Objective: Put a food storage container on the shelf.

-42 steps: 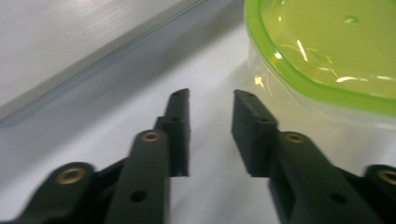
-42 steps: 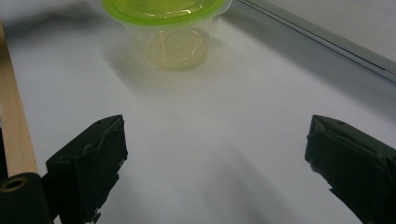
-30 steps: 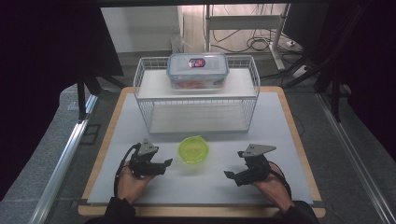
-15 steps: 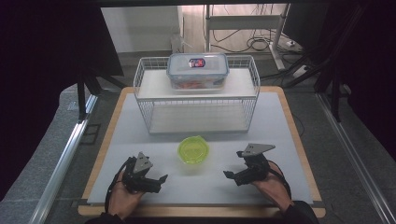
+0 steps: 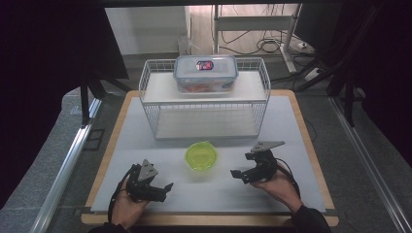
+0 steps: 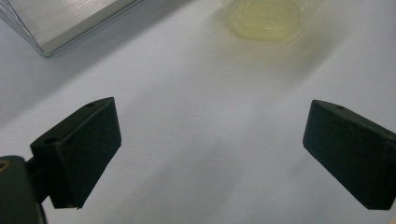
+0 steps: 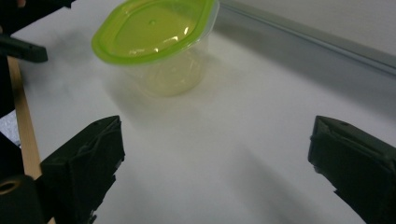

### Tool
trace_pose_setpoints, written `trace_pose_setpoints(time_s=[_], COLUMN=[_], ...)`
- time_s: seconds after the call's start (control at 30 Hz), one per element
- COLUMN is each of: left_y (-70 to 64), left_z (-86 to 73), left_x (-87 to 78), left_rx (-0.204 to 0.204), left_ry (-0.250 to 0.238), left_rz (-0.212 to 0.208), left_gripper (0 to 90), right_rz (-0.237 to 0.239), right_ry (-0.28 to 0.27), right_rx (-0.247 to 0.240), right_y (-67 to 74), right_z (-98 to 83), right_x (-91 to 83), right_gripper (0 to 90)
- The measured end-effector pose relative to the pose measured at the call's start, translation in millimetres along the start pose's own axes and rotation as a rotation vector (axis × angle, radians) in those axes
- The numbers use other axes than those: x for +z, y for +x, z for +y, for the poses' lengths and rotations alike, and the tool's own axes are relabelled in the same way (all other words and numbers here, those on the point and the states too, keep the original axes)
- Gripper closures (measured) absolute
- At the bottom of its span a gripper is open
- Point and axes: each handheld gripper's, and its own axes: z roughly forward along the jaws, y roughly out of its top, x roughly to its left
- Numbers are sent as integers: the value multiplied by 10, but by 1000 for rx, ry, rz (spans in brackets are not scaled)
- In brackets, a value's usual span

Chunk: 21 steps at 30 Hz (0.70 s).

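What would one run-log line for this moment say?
left gripper: open, empty | right gripper: open, empty | green-lidded cup: between them, untouched

One green-lidded cup [image 5: 200, 156] stands on the desk [image 5: 291, 126], one wire rack [image 5: 204, 104] behind it, and one lidded clear box [image 5: 206, 73] on the rack; two tools are there, left tool [image 5: 163, 188] and right tool [image 5: 238, 174]

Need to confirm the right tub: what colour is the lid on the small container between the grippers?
Bright yellow-green lid, on a clear tub; the right gripper view shows it best.
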Motion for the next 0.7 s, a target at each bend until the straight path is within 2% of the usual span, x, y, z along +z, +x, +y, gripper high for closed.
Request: trace_pose_setpoints(time_s=[0.1, 0.23, 0.37, 0.53, 0.7], left_y=[-2, -1, -2, -21, -38], left_z=[-18, -35, -40, -38, -35], left_x=[-15, -30, -20, -2, 7], left_rx=[0, -7, 5, 19, 35], left_ry=[0, -10, -2, 4, 3], left_rz=[1, -6, -8, -10, -8], left_gripper=[42, 45, 46, 47, 48], right_rz=[31, 38, 33, 51, 83], right_ry=[-13, -48, -47, -44, -37], right_rx=[33, 47, 35, 49, 64], right_y=[-48, -75, -72, -77, -88], right_z=[79, 208, 342, 488, 610], right_x=[9, 47, 153, 305, 467], right_gripper=[98, 170, 261, 399, 492])
